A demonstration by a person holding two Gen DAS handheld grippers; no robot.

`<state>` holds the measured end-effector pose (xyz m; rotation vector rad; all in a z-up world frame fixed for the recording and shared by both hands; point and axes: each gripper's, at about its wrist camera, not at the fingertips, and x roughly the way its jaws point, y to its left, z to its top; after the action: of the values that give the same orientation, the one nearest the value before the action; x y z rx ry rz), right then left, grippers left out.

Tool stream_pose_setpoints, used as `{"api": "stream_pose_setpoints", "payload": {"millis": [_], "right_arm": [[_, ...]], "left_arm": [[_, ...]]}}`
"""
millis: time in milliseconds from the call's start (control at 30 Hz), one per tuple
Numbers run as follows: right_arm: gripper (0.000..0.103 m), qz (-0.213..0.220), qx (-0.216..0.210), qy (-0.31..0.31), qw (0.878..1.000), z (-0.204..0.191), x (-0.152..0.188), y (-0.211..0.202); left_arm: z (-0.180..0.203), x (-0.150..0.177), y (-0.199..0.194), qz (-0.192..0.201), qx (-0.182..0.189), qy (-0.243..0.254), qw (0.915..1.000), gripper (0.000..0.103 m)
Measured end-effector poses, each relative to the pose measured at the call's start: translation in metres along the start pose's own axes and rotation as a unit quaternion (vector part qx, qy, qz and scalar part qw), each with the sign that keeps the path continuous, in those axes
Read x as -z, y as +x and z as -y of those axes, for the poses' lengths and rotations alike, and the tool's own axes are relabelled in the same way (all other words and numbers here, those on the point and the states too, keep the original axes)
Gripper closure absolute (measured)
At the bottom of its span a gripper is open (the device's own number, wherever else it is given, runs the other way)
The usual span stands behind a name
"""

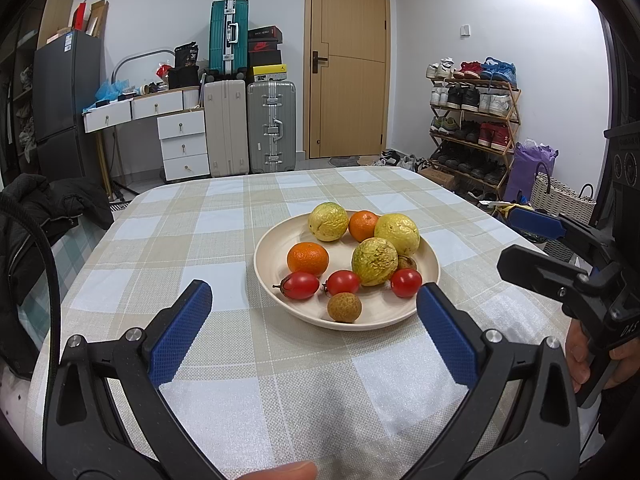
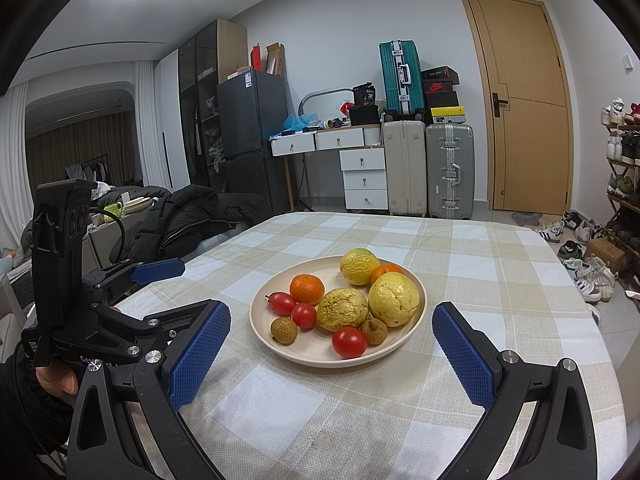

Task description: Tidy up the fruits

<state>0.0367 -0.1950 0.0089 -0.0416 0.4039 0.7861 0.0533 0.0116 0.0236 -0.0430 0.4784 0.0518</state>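
A cream plate (image 1: 276, 248) (image 2: 280, 354) sits mid-table and holds the fruit: three yellow-green wrinkled fruits (image 1: 374, 261) (image 2: 394, 298), two oranges (image 1: 307, 258) (image 2: 307, 289), three red tomatoes (image 1: 300, 285) (image 2: 349, 342) and two brown longans (image 1: 344, 307) (image 2: 284, 330). My left gripper (image 1: 314, 296) is open and empty, just short of the plate's near rim. My right gripper (image 2: 332, 320) is open and empty, its fingers on either side of the plate's near edge. The right gripper also shows in the left wrist view (image 1: 532, 240), to the right of the plate.
The table wears a beige and white checked cloth (image 1: 224, 240) (image 2: 480, 264). A black jacket (image 1: 36, 208) lies off the table's left edge. Suitcases (image 1: 270, 128), a drawer unit, a door and a shoe rack (image 1: 476, 120) stand behind.
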Motion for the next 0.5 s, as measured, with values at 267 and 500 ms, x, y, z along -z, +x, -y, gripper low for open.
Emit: {"api": "stream_pose_setpoints", "payload": {"millis": [267, 500], "right_arm": [[0.0, 0.0, 0.0, -0.001, 1.0, -0.0003, 0.0001, -0.0004], [0.0, 0.0, 0.0, 0.0, 1.0, -0.0002, -0.0001, 0.0]], "left_arm": [[0.0003, 0.0, 0.0, 0.0, 0.0, 0.0, 1.0, 0.001], [0.0007, 0.0, -0.0001, 0.001, 0.0, 0.001, 1.0, 0.001]]}}
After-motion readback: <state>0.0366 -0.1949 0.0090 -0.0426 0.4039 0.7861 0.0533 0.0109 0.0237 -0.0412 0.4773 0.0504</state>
